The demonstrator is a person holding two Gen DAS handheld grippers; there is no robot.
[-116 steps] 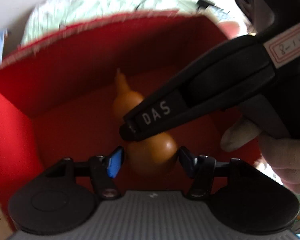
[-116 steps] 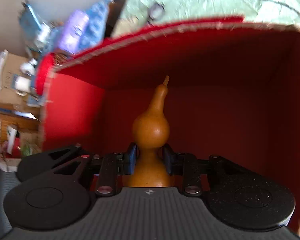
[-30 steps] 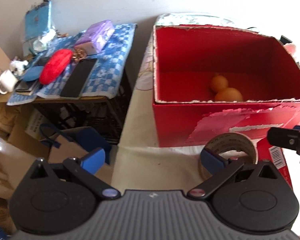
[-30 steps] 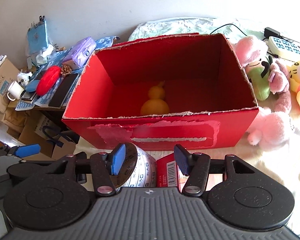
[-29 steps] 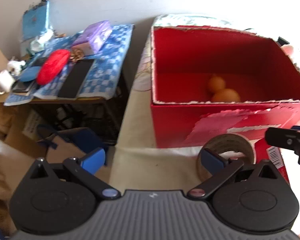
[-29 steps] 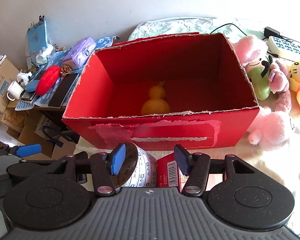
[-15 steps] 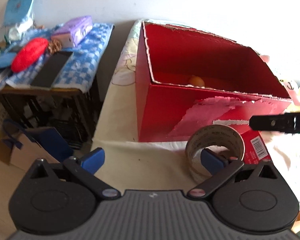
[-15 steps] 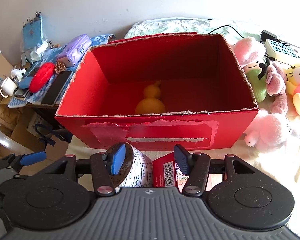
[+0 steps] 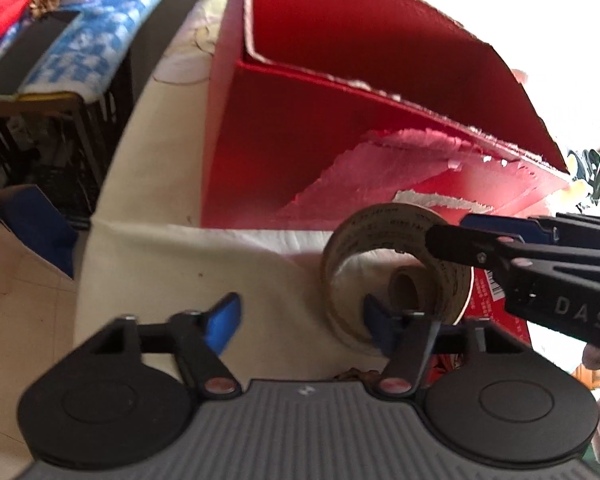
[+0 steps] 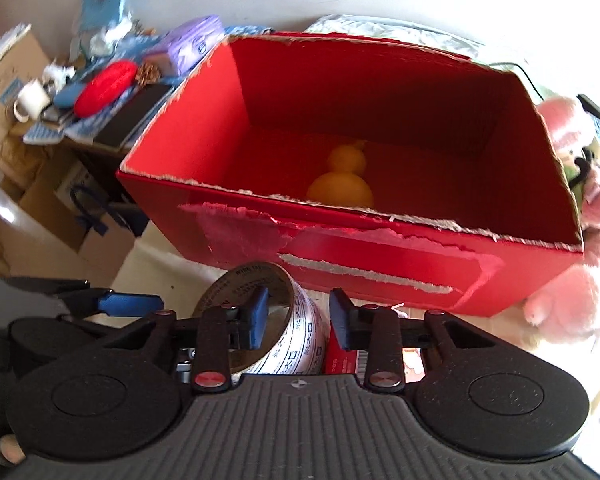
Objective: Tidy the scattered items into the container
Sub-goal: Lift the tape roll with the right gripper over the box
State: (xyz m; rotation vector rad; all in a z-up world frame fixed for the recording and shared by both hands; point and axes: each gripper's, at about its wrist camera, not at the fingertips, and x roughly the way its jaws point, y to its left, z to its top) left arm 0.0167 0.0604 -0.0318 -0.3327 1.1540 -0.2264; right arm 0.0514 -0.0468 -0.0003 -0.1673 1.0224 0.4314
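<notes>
A red cardboard box (image 10: pixel 380 252) stands open on the cream cloth, with an orange gourd (image 10: pixel 342 184) lying inside. A roll of brown packing tape (image 9: pixel 384 248) stands on edge in front of the box; it also shows in the right wrist view (image 10: pixel 296 324). My right gripper (image 10: pixel 296 316) is open, its left finger inside the roll's ring and its right finger outside the roll's wall. My left gripper (image 9: pixel 300 316) is open and empty, its right finger beside the roll's near rim. A small red carton (image 10: pixel 340 358) lies to the right of the roll.
Pink plush toys (image 10: pixel 568 304) lie right of the box. A low side table with a blue checked cloth (image 9: pixel 92 40), a red pouch (image 10: pixel 106 88), a purple case and a mug (image 10: pixel 32 100) stands left. Cardboard boxes sit on the floor below.
Both grippers have moved down and closer to the tape roll. My right gripper's left finger now reaches into the roll's ring. The gourd stays in the box.
</notes>
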